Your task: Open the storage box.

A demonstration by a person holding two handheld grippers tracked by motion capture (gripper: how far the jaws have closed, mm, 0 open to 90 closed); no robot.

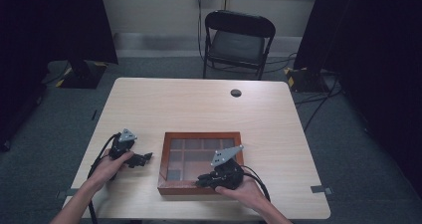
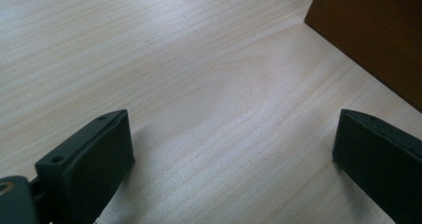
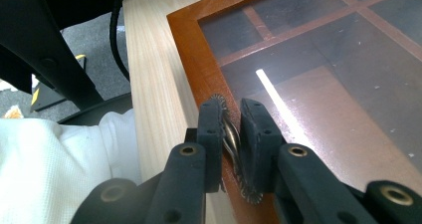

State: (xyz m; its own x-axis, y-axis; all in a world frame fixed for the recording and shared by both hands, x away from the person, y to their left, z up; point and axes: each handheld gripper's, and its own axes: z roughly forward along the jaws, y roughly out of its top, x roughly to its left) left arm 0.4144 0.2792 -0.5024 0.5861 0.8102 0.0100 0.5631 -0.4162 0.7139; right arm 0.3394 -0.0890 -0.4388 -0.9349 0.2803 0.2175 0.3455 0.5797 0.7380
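Observation:
A shallow brown wooden box (image 1: 201, 134) with a glass lid over several compartments lies on the table's near half. My right gripper (image 1: 201, 181) rests at the box's front rim (image 3: 191, 50). In the right gripper view its jaws (image 3: 233, 114) are shut on a small toothed metal clasp (image 3: 230, 134) at that rim. My left gripper (image 1: 142, 159) lies on the tabletop left of the box. In the left gripper view its jaws (image 2: 231, 159) stand wide open over bare wood, with the box's side wall (image 2: 378, 30) at the upper right.
The light wooden table (image 1: 209, 104) has a round cable hole (image 1: 236, 92) near its far edge. A black folding chair (image 1: 238, 40) stands behind the table. Cables trail from both grippers toward the near edge. A white sleeve (image 3: 54, 169) shows beside the right gripper.

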